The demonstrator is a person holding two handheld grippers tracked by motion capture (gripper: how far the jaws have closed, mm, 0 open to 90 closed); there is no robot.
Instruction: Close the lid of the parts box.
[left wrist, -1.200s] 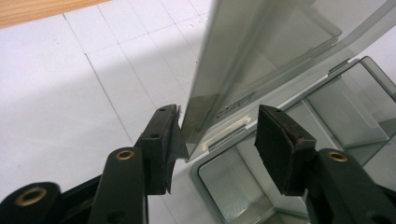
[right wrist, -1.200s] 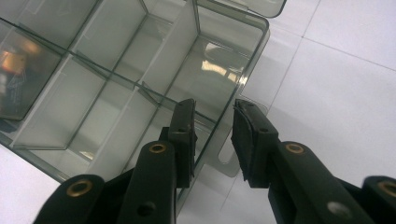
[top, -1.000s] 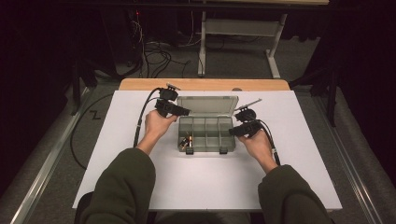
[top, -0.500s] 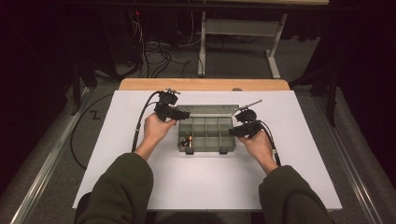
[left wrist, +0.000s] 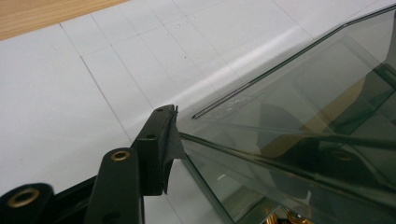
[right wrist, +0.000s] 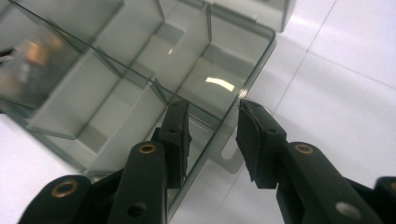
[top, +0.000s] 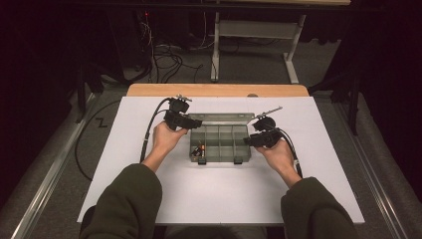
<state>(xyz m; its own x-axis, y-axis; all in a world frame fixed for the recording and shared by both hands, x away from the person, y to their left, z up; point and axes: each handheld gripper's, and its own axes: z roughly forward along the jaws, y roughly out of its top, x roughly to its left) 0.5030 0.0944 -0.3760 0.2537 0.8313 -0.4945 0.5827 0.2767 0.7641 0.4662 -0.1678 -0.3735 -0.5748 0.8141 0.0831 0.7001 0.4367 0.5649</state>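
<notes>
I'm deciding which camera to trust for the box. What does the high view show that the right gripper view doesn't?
High view: the whole compartment box on the white table cover, small items in its near-left compartment, both hands and sleeves. Right gripper view: close up, the right hand-held gripper straddles the box's clear end wall, one jaw inside, one outside, a gap showing. Both: the box and its dividers.

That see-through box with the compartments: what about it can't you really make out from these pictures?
- Small items in the box, high view: too small to name; blurred in the right gripper view.
- Lid, left gripper view: cut off by the picture's edge.
- Left gripper's second jaw, left gripper view: veiled behind the lid's tinted plastic.
- Right gripper's grip on the box wall: contact unclear.
</notes>
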